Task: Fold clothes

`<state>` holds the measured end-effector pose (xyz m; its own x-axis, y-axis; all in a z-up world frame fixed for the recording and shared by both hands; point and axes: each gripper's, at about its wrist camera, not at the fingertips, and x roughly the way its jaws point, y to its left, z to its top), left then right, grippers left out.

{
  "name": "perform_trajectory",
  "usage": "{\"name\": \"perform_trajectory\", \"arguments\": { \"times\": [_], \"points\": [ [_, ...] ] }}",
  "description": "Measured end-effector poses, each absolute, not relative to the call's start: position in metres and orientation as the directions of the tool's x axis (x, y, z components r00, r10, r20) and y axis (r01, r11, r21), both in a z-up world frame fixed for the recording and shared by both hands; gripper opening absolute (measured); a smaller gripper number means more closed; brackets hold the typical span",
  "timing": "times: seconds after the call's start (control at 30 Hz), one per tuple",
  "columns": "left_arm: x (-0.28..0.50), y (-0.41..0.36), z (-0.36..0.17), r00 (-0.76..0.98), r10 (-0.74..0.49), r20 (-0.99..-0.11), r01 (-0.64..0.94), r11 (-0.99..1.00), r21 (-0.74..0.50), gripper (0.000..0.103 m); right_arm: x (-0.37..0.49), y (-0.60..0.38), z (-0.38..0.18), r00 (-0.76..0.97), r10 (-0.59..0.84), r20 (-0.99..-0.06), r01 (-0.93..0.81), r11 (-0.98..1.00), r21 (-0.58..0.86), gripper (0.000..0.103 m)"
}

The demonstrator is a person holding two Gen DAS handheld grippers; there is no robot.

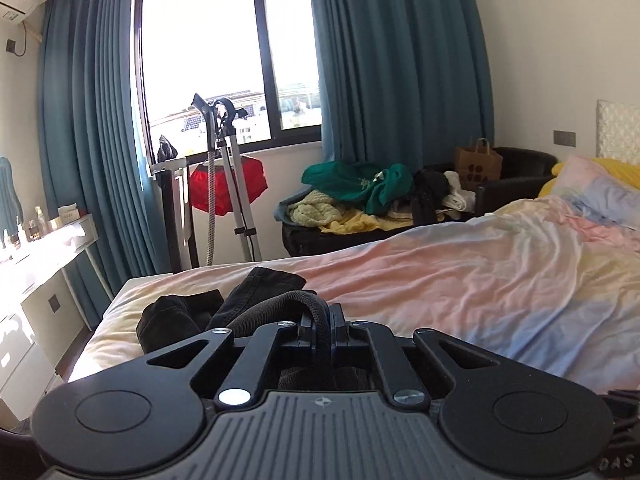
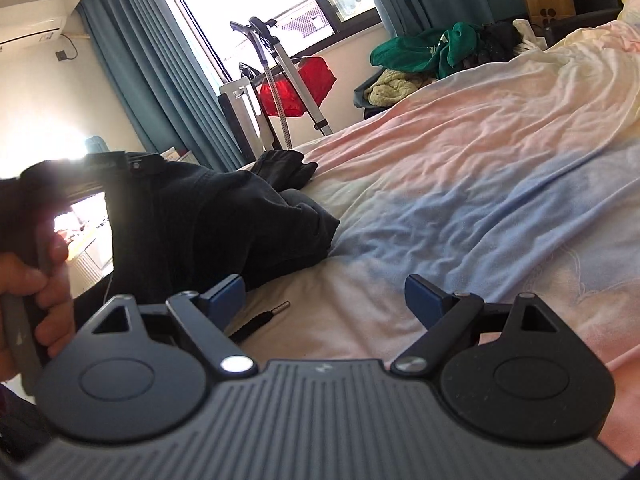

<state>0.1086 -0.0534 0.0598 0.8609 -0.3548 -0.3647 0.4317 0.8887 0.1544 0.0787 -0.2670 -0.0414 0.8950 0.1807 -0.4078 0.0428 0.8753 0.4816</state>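
On the bed (image 1: 460,280), one black garment (image 1: 256,292): left tongs (image 1: 325,320) clamping its cord (image 1: 320,344), right tongs (image 2: 324,300) spread, empty.

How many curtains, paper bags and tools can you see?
Teal fabric curtains: 2
Brown paper bag: 1
Black two-finger tools: 2, left tool and right tool
Total: 5

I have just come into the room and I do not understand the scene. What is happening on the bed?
A person is folding clothes with a gripper in each hand. The left gripper is shut on a black garment lying on the bed, pinching a thick dark edge of it. The right gripper is open and empty, low over the sheet beside the garment. The garment is crumpled, not yet folded.
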Motion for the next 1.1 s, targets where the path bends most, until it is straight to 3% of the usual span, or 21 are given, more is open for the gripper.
{"name": "perform_trajectory", "arguments": {
  "times": [0.2,0.37,0.57,0.77,0.93,1.1],
  "points": [
    [0.014,-0.029,0.019,0.772,-0.437,-0.460,0.532,0.841,0.094,0.005,0.058,-0.270,-0.027,0.910,0.172,-0.378,0.038,0.873,0.487,0.089],
    [0.008,-0.013,-0.018,0.734,-0.414,-0.538,0.479,0.878,-0.022,0.005,0.042,-0.262,-0.017,0.902,0.230,-0.364,-0.020,0.867,0.499,0.089],
    [0.012,0.000,-0.017,0.742,-0.430,-0.514,0.435,0.893,-0.118,0.007,0.062,-0.239,0.003,0.858,0.355,-0.371,-0.136,0.854,0.502,0.089],
    [0.015,0.013,-0.015,0.761,-0.444,-0.473,0.390,0.896,-0.214,0.007,0.157,-0.228,0.021,0.812,0.438,-0.387,-0.156,0.800,0.579,0.087],
    [0.021,0.016,-0.020,0.789,-0.458,-0.411,0.365,0.886,-0.286,0.007,0.283,-0.223,-0.003,0.790,0.433,-0.435,-0.065,0.764,0.643,0.082],
    [0.038,0.025,-0.035,0.799,-0.469,-0.377,0.360,0.874,-0.326,0.007,0.382,-0.208,-0.043,0.771,0.379,-0.511,0.058,0.758,0.650,0.069]
  ]
}}
